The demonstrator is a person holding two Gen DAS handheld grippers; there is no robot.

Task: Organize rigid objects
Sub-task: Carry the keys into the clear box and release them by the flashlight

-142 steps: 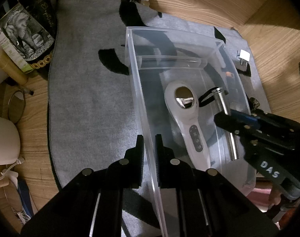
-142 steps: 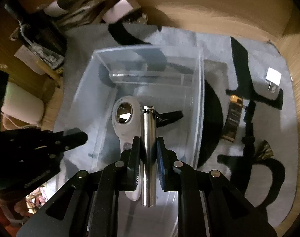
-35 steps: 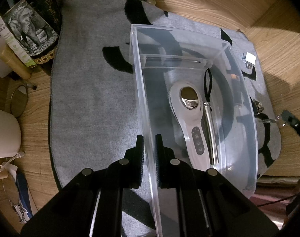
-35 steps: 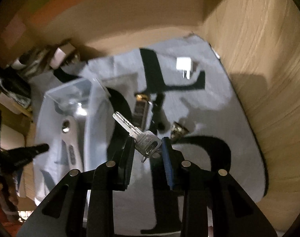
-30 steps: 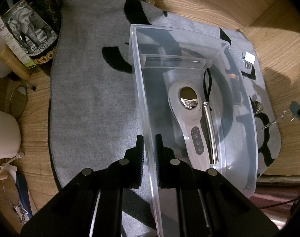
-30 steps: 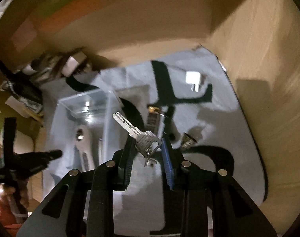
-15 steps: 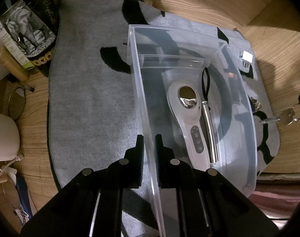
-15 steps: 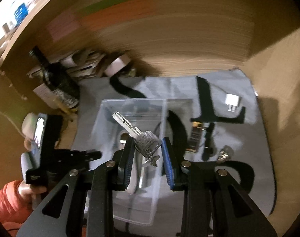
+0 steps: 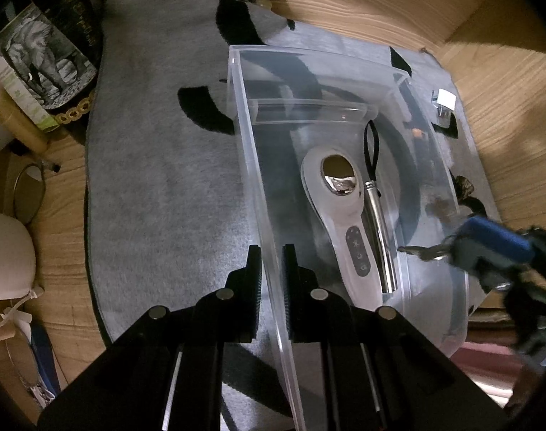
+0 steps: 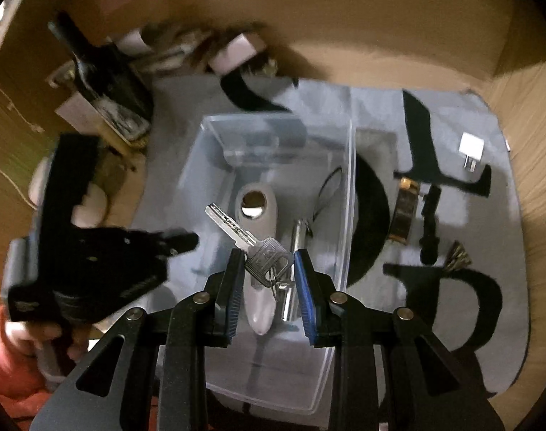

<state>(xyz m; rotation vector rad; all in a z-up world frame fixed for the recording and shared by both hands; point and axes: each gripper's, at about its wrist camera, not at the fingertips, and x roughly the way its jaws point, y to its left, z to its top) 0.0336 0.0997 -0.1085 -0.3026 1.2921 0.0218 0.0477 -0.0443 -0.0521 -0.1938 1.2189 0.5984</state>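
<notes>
Your left gripper [image 9: 271, 265] pinches the near wall of the clear bin [image 9: 251, 165]. Your right gripper [image 10: 269, 265] grips a key [image 10: 247, 237] by its head, above the bin, where the white handheld device [image 9: 341, 222] and metal cylinder [image 9: 378, 237] lie side by side.

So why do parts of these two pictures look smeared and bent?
Left wrist view: the right gripper with its keys is motion-blurred, and the fisheye lens bows the clear bin. Right wrist view: the left gripper and the background clutter are smeared; the keys stay sharp.
</notes>
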